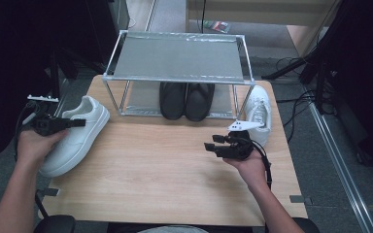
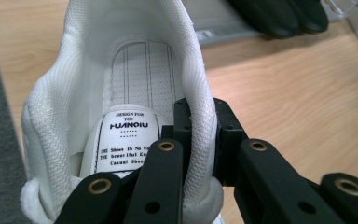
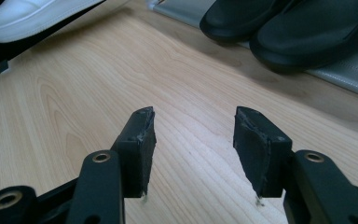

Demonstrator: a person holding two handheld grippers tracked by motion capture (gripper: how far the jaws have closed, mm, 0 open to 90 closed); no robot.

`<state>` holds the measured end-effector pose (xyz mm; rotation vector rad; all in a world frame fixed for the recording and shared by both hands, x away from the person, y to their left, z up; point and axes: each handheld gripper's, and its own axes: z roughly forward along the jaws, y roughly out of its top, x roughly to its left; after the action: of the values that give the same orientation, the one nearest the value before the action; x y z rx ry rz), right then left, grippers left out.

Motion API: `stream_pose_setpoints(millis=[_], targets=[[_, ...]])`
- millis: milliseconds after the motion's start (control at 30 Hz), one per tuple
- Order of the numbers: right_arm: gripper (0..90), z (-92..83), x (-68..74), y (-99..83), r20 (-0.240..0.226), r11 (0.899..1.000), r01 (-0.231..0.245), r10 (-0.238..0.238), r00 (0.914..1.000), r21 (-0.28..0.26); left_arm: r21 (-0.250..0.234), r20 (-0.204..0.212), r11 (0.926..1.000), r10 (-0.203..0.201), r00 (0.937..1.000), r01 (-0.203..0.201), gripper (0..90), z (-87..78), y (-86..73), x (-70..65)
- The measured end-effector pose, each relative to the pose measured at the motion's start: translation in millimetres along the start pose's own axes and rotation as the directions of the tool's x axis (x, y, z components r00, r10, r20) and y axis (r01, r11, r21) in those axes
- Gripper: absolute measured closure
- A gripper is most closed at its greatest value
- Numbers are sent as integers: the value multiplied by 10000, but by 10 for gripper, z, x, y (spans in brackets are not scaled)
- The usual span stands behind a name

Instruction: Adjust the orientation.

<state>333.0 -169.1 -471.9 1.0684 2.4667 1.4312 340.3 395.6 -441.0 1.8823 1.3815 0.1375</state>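
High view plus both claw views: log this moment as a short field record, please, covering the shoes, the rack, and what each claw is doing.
surface: light wooden table
rack: metal-framed two-shelf shoe rack at the table's far edge
lower shelf: pair of black shoes
left claw: shut on the collar of the white leather sneaker, one jaw inside the opening, one outside
right claw: open, nothing between the jaws, above bare table
other shoe: second white sneaker by the rack's right leg
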Motion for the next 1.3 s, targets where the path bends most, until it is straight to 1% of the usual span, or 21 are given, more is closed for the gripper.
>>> stream_pose_setpoints(millis=[67, 167, 300, 400, 533, 633, 667, 767, 800, 933, 1000, 1067, 1133, 1167, 1200, 1233, 1267, 1300], targets=[[498, 4, -3, 13, -29, 10000, -3, 3, 10000, -14, 53, 48, 9999, 98, 9999, -98, 838, 14, -32, -60], [498, 15, 0, 32, -42, 10000, 53, -53, 10000, -18, 230, 185, 9991, 347, 9992, -351, 838, 37, -63, -159], [498, 41, 15, 50, -86, 9999, 150, -150, 9999, 38, 287, 418, 9976, 622, 9972, -634, 838, 58, -77, -304], [498, 47, 21, 52, -86, 9998, 193, -193, 9998, 60, 335, 584, 9946, 958, 9937, -979, 837, 92, -71, -439], [498, 39, 25, 49, -92, 9999, 146, -145, 9999, 32, 321, 974, 9924, 1153, 9885, -1189, 837, 136, -36, -582], [498, 36, 27, 45, -87, 9999, 164, -163, 9998, 33, 369, 1168, 9887, 1398, 9833, -1450, 837, 204, 2, -728], [498, 35, 29, 44, -81, 9998, 172, -172, 9998, 33, 420, 1171, 9860, 1553, 9809, -1612, 837, 229, 13, -777], [498, 29, 32, 39, -86, 9998, 196, -196, 9998, 26, 512, 1446, 9811, 1774, 9734, -1864, 837, 308, 42, -905], [498, 25, 32, 36, -89, 9998, 184, -184, 9998, 22, 550, 1513, 9788, 1869, 9707, -1971, 837, 328, 52, -931], [498, 0, 29, 17, -14, 9999, 127, -127, 9999, 9, 656, 1847, 9707, 2158, 9588, -2311, 837, 451, 89, -1116], [498, -14, 30, 7, 1, 9999, 120, -120, 9999, 7, 724, 1955, 9654, 2325, 9527, -2505, 836, 508, 106, -1194], [498, -31, 34, -8, 35, 9999, 123, -123, 9999, 7, 796, 2184, 9577, 2539, 9423, -2765, 836, 596, 129, -1298], [498, -45, 39, -25, 82, 9999, 107, -107, 9999, 12, 856, 2320, 9527, 2656, 9358, -2916, 836, 672, 148, -1378], [498, -51, 41, -32, 102, 9999, 105, -105, 9999, 20, 903, 2436, 9492, 2725, 9308, -3016, 836, 726, 163, -1431], [498, -59, 43, -44, 98, 10000, 89, -89, 9999, 38, 938, 2529, 9470, 2758, 9274, -3072, 836, 759, 171, -1460], [498, -63, 43, -51, 112, 9999, 102, -102, 9999, 48, 938, 2529, 9470, 2758, 9274, -3072, 836, 759, 171, -1460], [499, -71, 46, -64, 153, 9999, 60, -61, 9999, 92, 1063, 2695, 9421, 2805, 9212, -3180, 836, 856, 196, -1557], [498, -78, 44, -74, 169, 9999, 66, -68, 9998, 99, 1165, 2744, 9377, 2864, 9180, -3274, 836, 897, 208, -1604]])
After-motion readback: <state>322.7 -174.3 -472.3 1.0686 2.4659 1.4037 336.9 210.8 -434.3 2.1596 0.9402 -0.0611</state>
